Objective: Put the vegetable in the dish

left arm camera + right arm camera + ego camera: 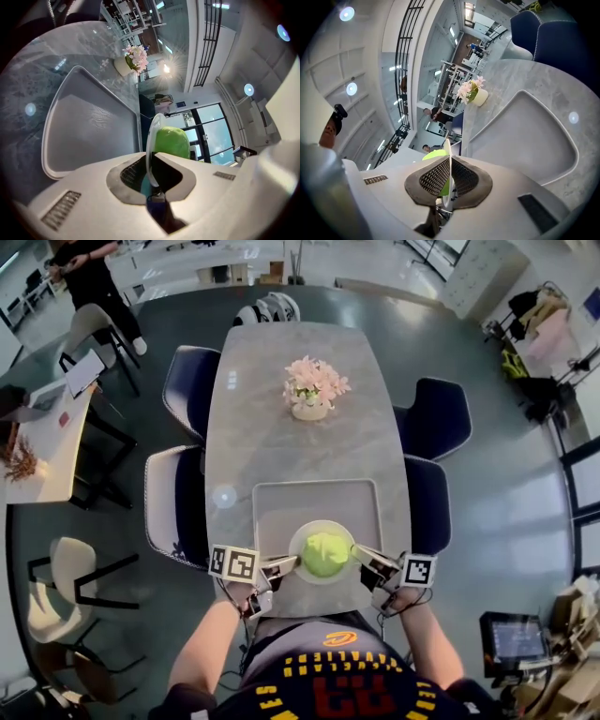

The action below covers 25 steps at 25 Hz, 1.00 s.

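1. Grey floor (487,456) ran wide round everything in that big open room, and a person (92,277) stood far off by the desks.
2. Down the middle stood a long grey marble table (281,418), its near end right up against the one working the grippers.
3. Dark blue chairs (190,382) were tucked in along both long sides.
4. A grey tray (272,507) with rounded corners lay flat at the near end of the table.
5. Beyond the tray sat a pale pot of pink flowers (312,390), well apart from it.
6. Over the tray's near edge was a round white dish (302,542), held level from both sides. I could not tell whether it touched the tray.
7. The left gripper (286,566) was clamped on the dish's left rim, which sat thin between its dark pads – its marker cube (233,563) stuck out to the side.
8. The right gripper (364,563) was clenched on the opposite rim in the same way, its own marker cube (418,570) turned outward.
9. The vegetable (325,555) – bright green, rounded and lumpy – sat in the middle of the dish, between the two grippers and touched by neither.
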{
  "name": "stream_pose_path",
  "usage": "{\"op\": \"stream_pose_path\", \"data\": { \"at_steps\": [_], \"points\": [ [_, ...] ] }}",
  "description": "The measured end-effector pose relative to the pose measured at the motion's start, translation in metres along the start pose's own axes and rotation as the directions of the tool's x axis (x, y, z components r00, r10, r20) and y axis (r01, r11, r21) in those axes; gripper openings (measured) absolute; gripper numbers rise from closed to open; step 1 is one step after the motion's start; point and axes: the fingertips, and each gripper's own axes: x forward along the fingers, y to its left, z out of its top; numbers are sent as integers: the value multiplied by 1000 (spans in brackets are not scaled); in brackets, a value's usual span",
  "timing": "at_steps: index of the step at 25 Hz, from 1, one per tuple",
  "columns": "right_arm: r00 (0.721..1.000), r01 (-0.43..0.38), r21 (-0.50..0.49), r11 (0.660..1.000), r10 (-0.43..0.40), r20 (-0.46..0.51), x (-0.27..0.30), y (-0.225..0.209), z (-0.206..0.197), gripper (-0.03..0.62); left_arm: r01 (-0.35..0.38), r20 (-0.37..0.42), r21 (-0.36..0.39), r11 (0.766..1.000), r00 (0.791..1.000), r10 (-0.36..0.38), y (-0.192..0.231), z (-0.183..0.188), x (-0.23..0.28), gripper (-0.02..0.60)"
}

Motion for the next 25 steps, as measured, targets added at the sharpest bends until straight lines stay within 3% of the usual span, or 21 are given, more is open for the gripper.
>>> {"op": "stream_pose_path", "data": {
  "at_steps": [10, 25],
  "points": [
    [1000, 14, 72, 997, -15, 9, 20, -55, 21, 14, -118, 154, -95, 988, 979, 132, 38, 40, 24, 23],
    [998, 66, 77, 995, -65, -13, 52, -104, 36, 15, -186, 134, -143, 972, 970, 205, 90, 67, 47, 25]
  ]
}}
